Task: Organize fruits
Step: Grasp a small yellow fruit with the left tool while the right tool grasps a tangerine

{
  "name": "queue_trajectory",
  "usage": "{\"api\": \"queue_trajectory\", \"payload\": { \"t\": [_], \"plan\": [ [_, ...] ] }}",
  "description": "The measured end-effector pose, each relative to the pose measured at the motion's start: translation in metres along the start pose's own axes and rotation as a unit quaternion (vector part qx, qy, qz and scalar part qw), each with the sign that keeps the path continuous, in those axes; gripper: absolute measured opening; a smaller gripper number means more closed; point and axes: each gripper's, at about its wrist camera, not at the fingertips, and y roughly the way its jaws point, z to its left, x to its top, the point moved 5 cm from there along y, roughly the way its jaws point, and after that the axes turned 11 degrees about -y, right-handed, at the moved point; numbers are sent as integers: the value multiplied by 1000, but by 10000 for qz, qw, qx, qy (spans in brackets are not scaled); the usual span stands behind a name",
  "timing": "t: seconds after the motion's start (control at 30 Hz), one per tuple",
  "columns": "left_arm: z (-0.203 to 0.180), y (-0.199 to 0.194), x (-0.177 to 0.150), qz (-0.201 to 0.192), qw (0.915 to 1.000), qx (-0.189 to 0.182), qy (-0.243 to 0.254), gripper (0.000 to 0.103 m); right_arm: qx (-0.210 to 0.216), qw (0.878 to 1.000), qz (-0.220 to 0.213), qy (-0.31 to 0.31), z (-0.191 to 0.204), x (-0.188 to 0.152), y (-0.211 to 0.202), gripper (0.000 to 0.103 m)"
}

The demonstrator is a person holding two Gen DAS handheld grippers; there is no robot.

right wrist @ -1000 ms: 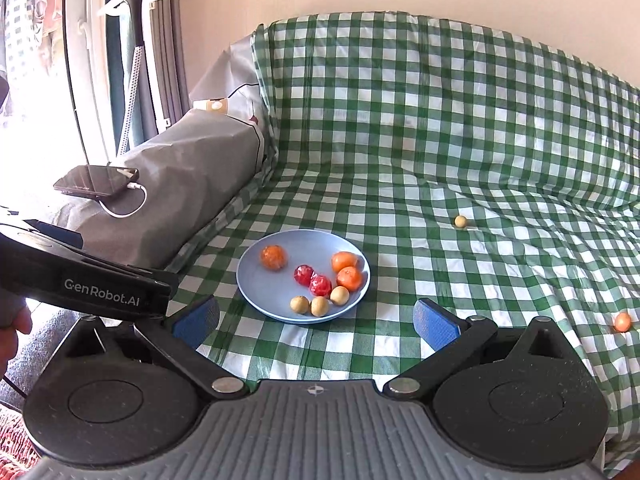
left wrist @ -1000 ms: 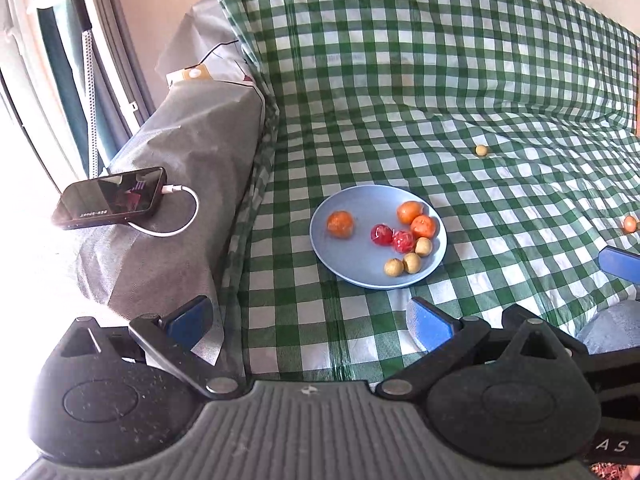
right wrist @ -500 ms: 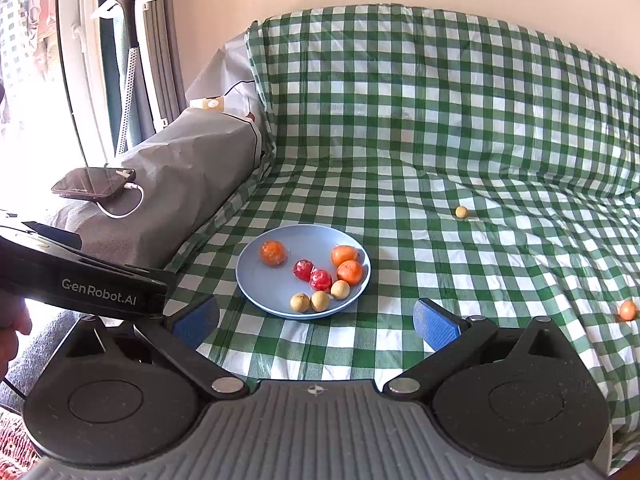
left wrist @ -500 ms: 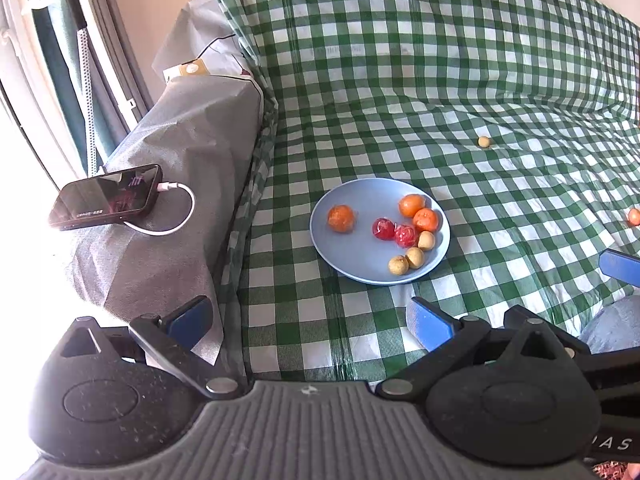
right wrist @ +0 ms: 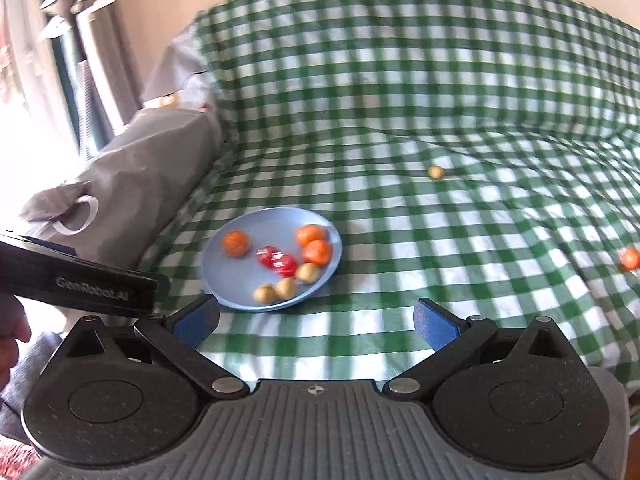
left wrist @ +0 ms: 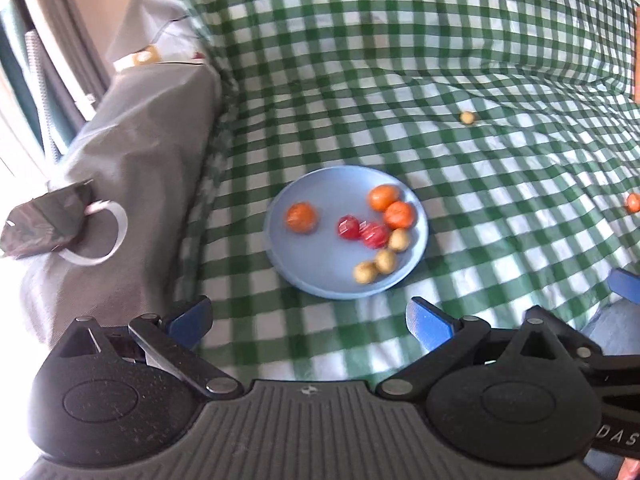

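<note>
A blue plate [left wrist: 320,280] [right wrist: 224,300] lies on a green checked sofa cover and holds three orange fruits, two red fruits [left wrist: 362,231] [right wrist: 278,260] and three small yellow-brown ones. One loose yellow fruit [left wrist: 467,117] [right wrist: 436,171] rests farther back on the seat. A loose orange fruit [left wrist: 633,202] [right wrist: 630,258] sits at the right. My left gripper [left wrist: 310,320] hangs open in front of the plate, holding nothing. My right gripper [right wrist: 316,320] is open too, just right of the plate's near rim. Both views are blurred.
A grey-covered armrest [left wrist: 132,168] [right wrist: 132,184] rises left of the plate, carrying a phone [left wrist: 44,220] on a white cable. The sofa back [right wrist: 400,48] stands behind the seat. A person's hand [right wrist: 10,340] holds the left gripper's body at the left edge.
Both grippers have moved forward toward the seat, so the plate and loose fruits look larger and nearer. The fruits themselves have not shifted. Both grippers stay open.
</note>
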Motion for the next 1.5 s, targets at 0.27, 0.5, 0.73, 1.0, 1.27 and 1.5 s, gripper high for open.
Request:
{"api": "queue_trajectory", "payload": {
  "t": [0.27,0.5,0.73,1.0,1.27,1.5],
  "plan": [
    [-86,48,74,-107,9992,-311,207,103,-1640,9821,-166,909,-129,1,11,102],
    [-184,134,145,-377,9962,-334,706,103,-3217,9200,-8,2238,-296,-28,42,102],
    [-259,252,185,-212,9943,-344,985,103,-3549,8922,417,2763,-398,-64,110,102],
    [-294,344,203,545,9927,-623,877,103,-3729,8861,896,2603,-443,-91,177,102],
    [-306,329,201,666,9842,-1223,1095,27,-3893,8865,622,2422,-439,-90,172,74],
    [-304,295,196,410,9847,-1183,1215,27,-3922,8897,675,2237,-435,-76,166,38]
  ]
}}
